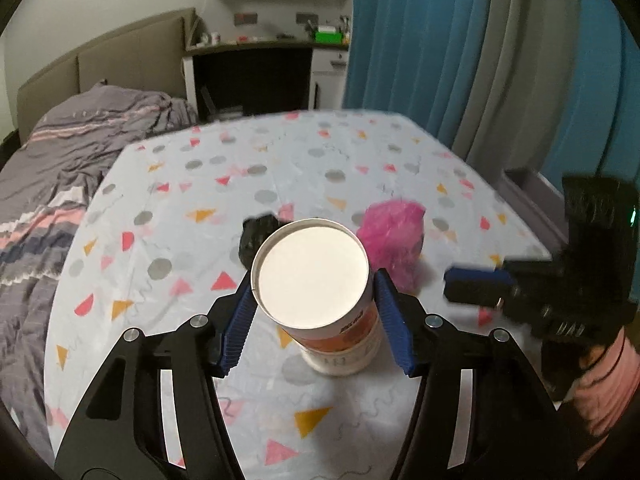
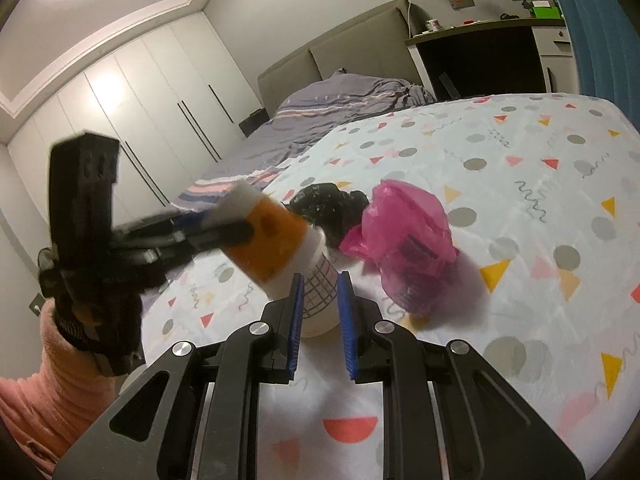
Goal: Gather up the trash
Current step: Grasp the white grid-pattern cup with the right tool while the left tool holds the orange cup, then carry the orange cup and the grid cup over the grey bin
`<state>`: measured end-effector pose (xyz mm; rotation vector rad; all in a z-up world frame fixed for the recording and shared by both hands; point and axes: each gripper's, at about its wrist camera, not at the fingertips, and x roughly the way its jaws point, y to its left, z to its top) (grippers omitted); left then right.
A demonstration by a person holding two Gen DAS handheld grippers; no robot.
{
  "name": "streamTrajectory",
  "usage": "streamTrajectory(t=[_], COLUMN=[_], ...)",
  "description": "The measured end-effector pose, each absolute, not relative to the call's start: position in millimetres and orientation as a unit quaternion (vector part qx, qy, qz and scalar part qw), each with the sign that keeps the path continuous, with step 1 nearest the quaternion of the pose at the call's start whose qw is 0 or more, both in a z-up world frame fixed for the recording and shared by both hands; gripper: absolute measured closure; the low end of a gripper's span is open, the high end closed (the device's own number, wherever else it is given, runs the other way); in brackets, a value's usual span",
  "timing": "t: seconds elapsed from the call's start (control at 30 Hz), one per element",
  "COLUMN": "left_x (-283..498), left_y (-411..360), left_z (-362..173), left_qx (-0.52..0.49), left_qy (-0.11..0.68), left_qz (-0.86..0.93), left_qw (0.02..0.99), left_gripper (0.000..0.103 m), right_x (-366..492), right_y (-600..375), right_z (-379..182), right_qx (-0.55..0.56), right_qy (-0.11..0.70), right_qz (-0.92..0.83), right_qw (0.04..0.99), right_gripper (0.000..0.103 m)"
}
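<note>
Currently left tongs point(image 1: 316, 300) clamp tilted cup point(image 1: 316, 276) | right tongs point(image 2: 318, 316) narrow, empty | risk: cup slips, strikes pink bag point(image 2: 404, 236)

A tabletop point(image 1: 168, 216) under a pale cloth printed with dots and triangles carries a crumpled pink bag point(image 1: 394, 236) beside a black bag point(image 1: 256, 236).

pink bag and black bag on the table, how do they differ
The pink bag is bright and see-through, with dark print showing through it; the black bag is opaque. The pink bag looks bulkier and puffed up; the black bag is a smaller, lower crumple. The pink bag is in full view; the black bag is partly hidden behind the cup. Both are crumpled plastic on the tablecloth.
</note>
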<state>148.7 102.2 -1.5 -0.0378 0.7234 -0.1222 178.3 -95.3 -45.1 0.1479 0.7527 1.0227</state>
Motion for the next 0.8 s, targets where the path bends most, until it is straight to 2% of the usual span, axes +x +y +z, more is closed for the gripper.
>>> streamTrajectory(t=[0.2,0.3,0.37,0.47,0.8], left_x=[130.0,115.2,103.4,88.4,63.8], left_y=[114.6,127.9,137.5,153.2,189.1], left_z=[32.1,41.8,43.6,39.4,15.7], left_qx=[-0.049,-0.070,-0.079,-0.086,-0.110], left_qy=[0.302,0.280,0.272,0.268,0.280], left_qz=[-0.041,-0.016,0.010,0.039,0.072], left_qw=[0.951,0.957,0.959,0.959,0.951], left_gripper=[0.046,0.046,0.046,0.046,0.046], right_x=[164.4,155.5,149.6,141.3,132.6], right_y=[-87.9,-77.6,-70.2,-54.6,6.9], right_z=[-49.0,-48.6,-47.6,-44.1,-54.7], right_qx=[0.041,0.022,0.012,0.004,-0.069], right_qy=[0.351,0.342,0.334,0.317,0.296], right_qz=[0.470,0.464,0.458,0.449,0.403], right_qw=[0.809,0.816,0.824,0.835,0.863], right_gripper=[0.083,0.069,0.046,0.034,0.035])
